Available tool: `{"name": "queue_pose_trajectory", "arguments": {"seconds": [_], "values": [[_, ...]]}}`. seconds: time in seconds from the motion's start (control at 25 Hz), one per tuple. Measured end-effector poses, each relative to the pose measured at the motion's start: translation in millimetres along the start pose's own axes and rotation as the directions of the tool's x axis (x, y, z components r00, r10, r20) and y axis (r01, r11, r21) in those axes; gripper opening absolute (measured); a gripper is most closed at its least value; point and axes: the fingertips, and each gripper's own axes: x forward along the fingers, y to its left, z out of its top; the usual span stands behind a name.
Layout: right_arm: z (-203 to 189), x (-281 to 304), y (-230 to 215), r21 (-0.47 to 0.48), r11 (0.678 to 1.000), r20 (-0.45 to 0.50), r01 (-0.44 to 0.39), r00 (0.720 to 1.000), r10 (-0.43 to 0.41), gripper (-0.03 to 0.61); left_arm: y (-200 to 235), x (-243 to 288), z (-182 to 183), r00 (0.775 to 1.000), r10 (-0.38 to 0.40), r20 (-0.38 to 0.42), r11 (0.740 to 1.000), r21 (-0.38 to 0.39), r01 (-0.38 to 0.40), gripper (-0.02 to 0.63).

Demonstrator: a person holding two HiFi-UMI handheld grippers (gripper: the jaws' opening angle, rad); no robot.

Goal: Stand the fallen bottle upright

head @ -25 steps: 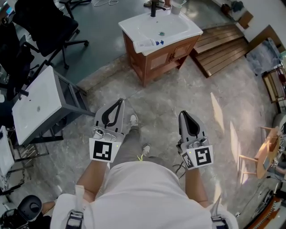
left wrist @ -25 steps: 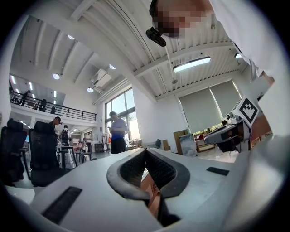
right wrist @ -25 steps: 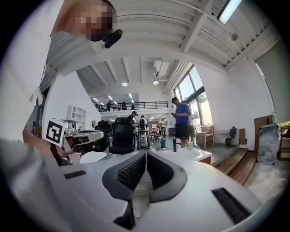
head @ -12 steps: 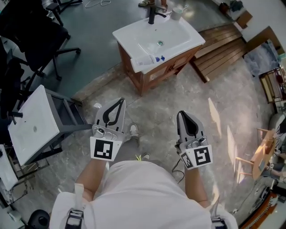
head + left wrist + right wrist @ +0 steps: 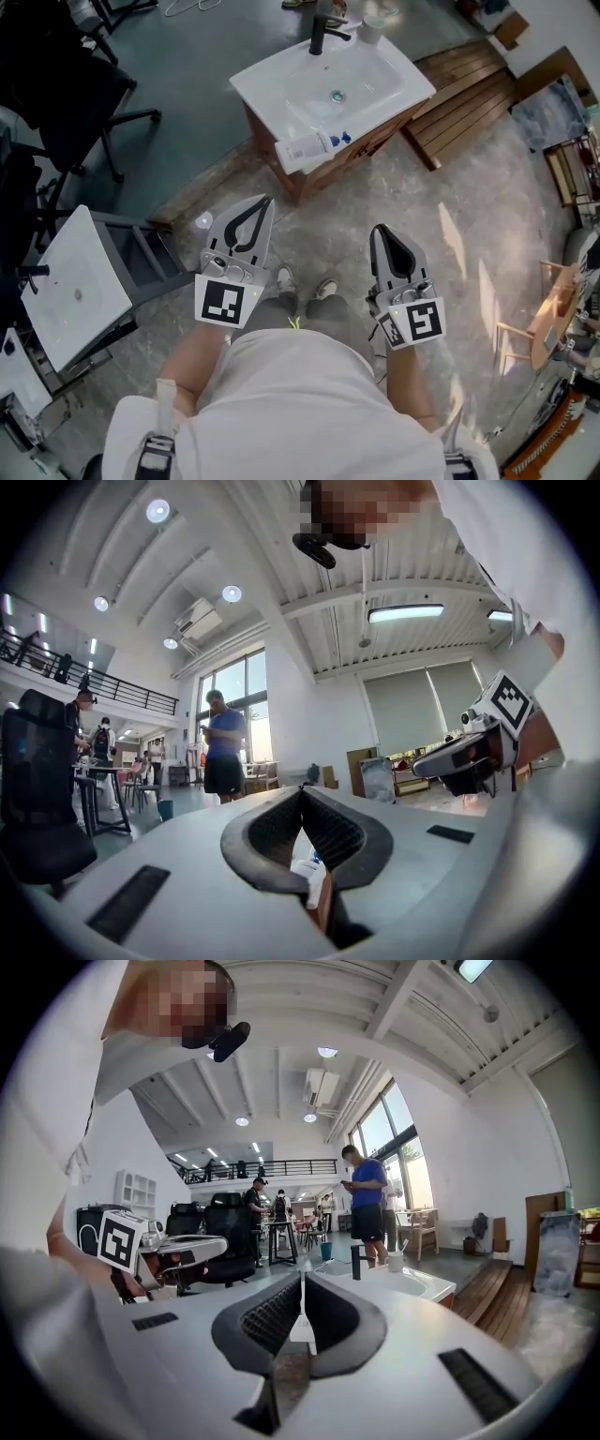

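Note:
A white bottle (image 5: 305, 147) with a blue cap lies on its side at the front edge of a white sink top (image 5: 262, 80) on a wooden vanity. It also shows small through the gap behind the left jaws, bottle (image 5: 309, 869). My left gripper (image 5: 265, 200) and right gripper (image 5: 380, 230) are held side by side over the floor, short of the vanity, both pointing towards it. Both are shut with nothing between the jaws. In the right gripper view the sink (image 5: 417, 1285) lies ahead beyond the right gripper (image 5: 302, 1277).
A black faucet (image 5: 319, 33) and a white cup (image 5: 373, 28) stand at the sink's back. Wooden planks (image 5: 469, 89) lie to its right, a white table (image 5: 70, 281) and office chairs (image 5: 66, 103) to the left, a wooden stool (image 5: 553, 319) at far right. People stand in the background.
The vanity with the lying bottle has drawn nearer in the head view as the person walks towards it. Both grippers travel along, staying shut and empty.

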Motion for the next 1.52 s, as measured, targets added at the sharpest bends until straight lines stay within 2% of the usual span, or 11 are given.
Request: {"name": "queue_pose_trajectory", "arguments": {"seconds": [0.2,0.44,0.68,0.96,1.12,1.28,1.52], "values": [[9,23,-23,-0.005,1.0,0.023,-0.023,0.999,0.023,0.04,6,25,-1,1.0,0.017,-0.005,1.0,0.018,-0.017,0.018],[16,57,-59,-0.011,0.997,0.018,-0.083,0.996,0.083,0.04,14,59,-8,0.996,0.061,-0.061,0.996,0.07,-0.057,0.018],[3,89,-88,-0.006,0.991,-0.01,-0.136,0.991,0.136,0.04,20,98,-44,0.987,0.038,-0.155,0.987,0.157,-0.014,0.019],[-26,122,-117,0.019,0.985,-0.028,-0.172,0.985,0.173,0.04,26,140,-85,0.971,0.025,-0.239,0.986,0.165,0.015,0.042],[-45,140,-128,0.031,0.981,-0.034,-0.192,0.981,0.193,0.04,21,160,-116,0.943,-0.023,-0.332,0.986,0.145,0.075,0.138],[-66,154,-137,0.041,0.978,-0.05,-0.203,0.977,0.205,0.04,16,177,-147,0.903,-0.067,-0.425,0.978,0.153,0.145,0.175],[-94,175,-147,0.042,0.973,-0.063,-0.226,0.971,0.229,0.04,17,207,-186,0.837,-0.123,-0.532,0.961,0.146,0.235,0.265]]}}
